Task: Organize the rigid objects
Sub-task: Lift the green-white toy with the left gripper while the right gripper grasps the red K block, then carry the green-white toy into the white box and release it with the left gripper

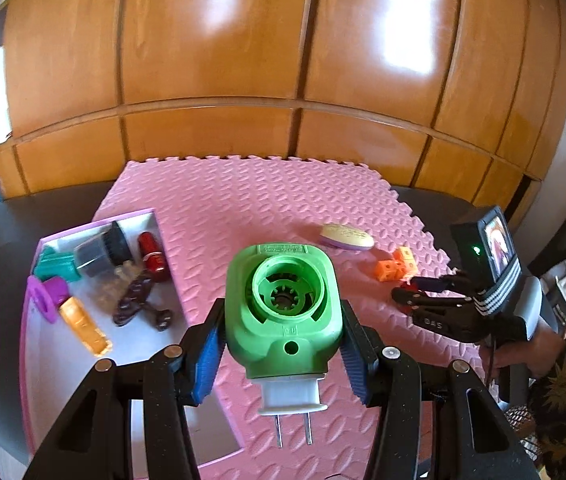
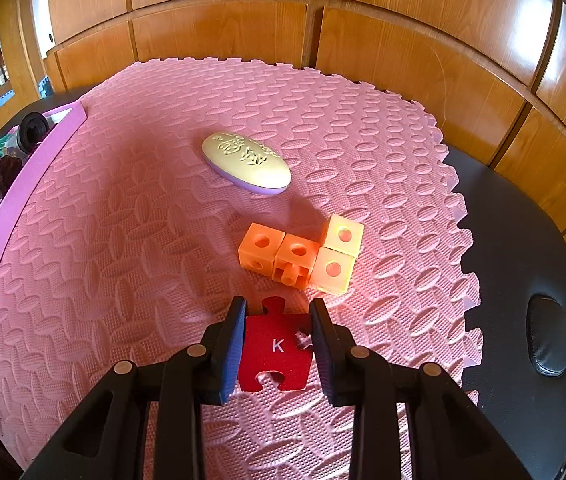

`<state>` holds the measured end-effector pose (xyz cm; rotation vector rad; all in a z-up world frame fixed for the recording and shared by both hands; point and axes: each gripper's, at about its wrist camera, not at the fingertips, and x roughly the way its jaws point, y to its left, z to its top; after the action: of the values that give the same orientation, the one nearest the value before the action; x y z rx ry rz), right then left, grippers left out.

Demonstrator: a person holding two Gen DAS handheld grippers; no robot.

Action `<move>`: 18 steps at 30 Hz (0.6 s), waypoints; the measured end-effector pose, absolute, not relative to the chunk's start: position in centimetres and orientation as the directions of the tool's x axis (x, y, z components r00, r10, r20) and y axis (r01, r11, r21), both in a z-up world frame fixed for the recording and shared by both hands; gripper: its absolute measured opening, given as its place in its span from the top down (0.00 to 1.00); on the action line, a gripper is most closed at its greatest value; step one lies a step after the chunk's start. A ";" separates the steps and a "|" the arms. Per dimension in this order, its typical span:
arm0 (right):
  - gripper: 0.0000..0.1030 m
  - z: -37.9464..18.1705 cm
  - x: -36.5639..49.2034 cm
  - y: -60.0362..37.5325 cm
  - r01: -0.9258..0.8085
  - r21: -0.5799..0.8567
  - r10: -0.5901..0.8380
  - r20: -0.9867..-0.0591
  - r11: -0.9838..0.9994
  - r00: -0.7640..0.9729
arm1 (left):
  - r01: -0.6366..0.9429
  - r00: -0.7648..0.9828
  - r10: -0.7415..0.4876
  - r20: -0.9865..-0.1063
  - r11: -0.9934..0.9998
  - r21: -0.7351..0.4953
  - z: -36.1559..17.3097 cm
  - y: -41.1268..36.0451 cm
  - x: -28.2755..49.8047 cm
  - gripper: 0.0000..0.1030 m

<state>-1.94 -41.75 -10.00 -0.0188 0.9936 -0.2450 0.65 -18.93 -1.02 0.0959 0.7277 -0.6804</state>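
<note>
My left gripper (image 1: 281, 320) is shut on a green plug-in device (image 1: 283, 300) with a white two-pin plug, held above the pink foam mat (image 1: 243, 208). My right gripper (image 2: 277, 320) is shut on a red puzzle piece (image 2: 275, 350) marked K, low over the mat; it also shows in the left wrist view (image 1: 407, 294). On the mat lie a cream oval case (image 2: 246, 162) with a purple rim and a cluster of orange and yellow linking cubes (image 2: 301, 254). A pink-rimmed white tray (image 1: 63, 344) at the left holds several objects.
The tray holds a red cylinder (image 1: 154, 256), a teal piece (image 1: 57, 266), a purple piece (image 1: 47, 296), an orange block (image 1: 83, 326), a dark brown piece (image 1: 139, 300) and a grey-black cylinder (image 1: 101, 252). A black table (image 2: 523, 260) lies under the mat. Wooden cabinet panels (image 1: 283, 60) stand behind.
</note>
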 end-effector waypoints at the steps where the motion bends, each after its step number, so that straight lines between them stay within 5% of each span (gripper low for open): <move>1: 0.70 -10.0 -1.9 -41.7 0.196 -0.129 -0.214 -0.827 0.972 0.521 | 0.593 0.549 -0.536 -0.641 0.791 -0.153 -0.9 -18.2 1.0 0.49; 18: 0.70 -10.0 -1.9 -41.4 0.196 -0.159 -0.240 -0.821 0.968 0.519 | 0.266 0.565 -0.363 -0.741 0.930 -0.253 -6.0 -3.9 7.5 0.49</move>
<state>-1.89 -41.38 -9.99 -0.0487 0.9918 -0.2613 7.54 -3.85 -6.02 -0.1174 0.8972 -0.3712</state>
